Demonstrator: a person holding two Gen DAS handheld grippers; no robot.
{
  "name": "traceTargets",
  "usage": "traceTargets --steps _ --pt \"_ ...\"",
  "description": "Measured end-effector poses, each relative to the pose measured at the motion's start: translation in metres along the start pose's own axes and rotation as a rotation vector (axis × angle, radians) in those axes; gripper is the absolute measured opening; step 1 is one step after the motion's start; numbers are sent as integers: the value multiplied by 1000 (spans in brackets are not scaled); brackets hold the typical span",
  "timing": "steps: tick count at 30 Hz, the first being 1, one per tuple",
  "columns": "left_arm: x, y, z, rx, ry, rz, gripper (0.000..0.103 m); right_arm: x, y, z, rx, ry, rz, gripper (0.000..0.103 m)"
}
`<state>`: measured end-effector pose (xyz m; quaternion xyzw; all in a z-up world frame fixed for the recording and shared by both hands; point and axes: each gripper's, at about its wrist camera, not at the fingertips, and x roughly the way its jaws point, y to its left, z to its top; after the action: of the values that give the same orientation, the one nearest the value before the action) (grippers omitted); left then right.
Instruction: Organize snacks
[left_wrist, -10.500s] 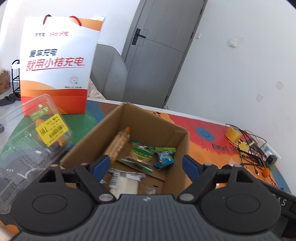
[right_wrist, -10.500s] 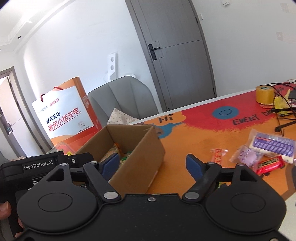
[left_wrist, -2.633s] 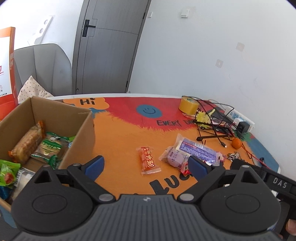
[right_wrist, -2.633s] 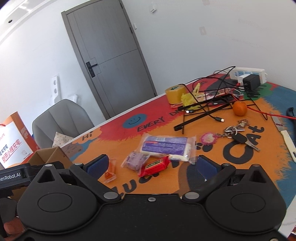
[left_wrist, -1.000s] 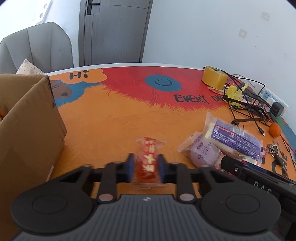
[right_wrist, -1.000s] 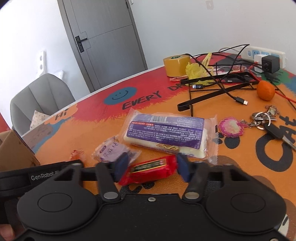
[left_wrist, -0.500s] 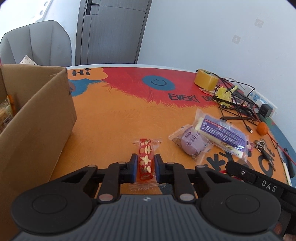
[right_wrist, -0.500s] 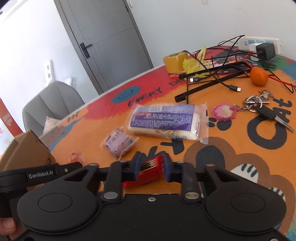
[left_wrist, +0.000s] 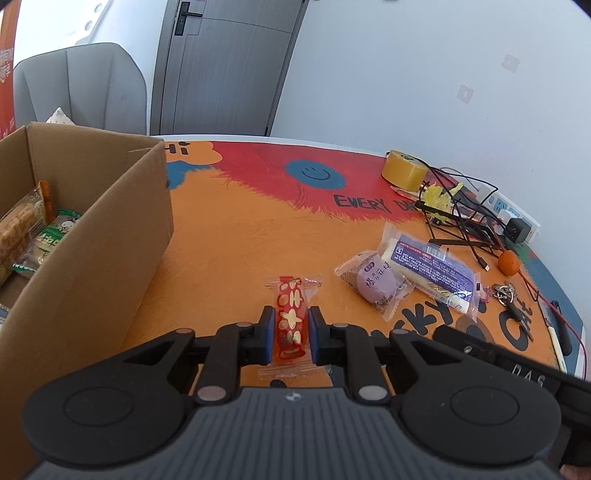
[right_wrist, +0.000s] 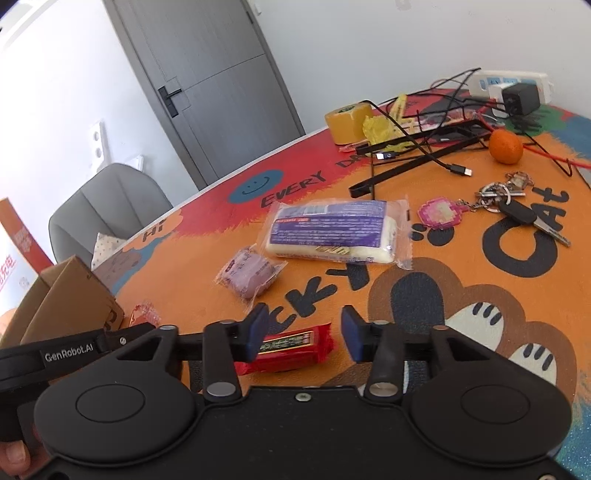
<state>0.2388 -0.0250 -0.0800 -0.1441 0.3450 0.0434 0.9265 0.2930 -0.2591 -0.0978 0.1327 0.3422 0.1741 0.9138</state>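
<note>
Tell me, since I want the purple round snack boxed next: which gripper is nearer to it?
Hard to call. The purple snack lies ahead of both: up-right of the left gripper, shut on the red-and-white candy, and up-left of the right gripper, open over the red bar.

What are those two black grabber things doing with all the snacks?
A person is tidying snacks into the cardboard box. The left gripper is shut on a little red candy packet. The right gripper has just been opening its jaws, and the red snack bar lies between them, not squeezed. A purple snack and a long purple-label packet wait on the table.
</note>
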Motion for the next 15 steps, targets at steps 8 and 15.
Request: traceTargets --steps 8,15 --pt "-7 11 -1 -19 -12 -1 17 12 24 -10 -100 16 -56 85" --pt "-9 20 -1 -31 -12 8 17 20 43 -20 -222 13 -151 78"
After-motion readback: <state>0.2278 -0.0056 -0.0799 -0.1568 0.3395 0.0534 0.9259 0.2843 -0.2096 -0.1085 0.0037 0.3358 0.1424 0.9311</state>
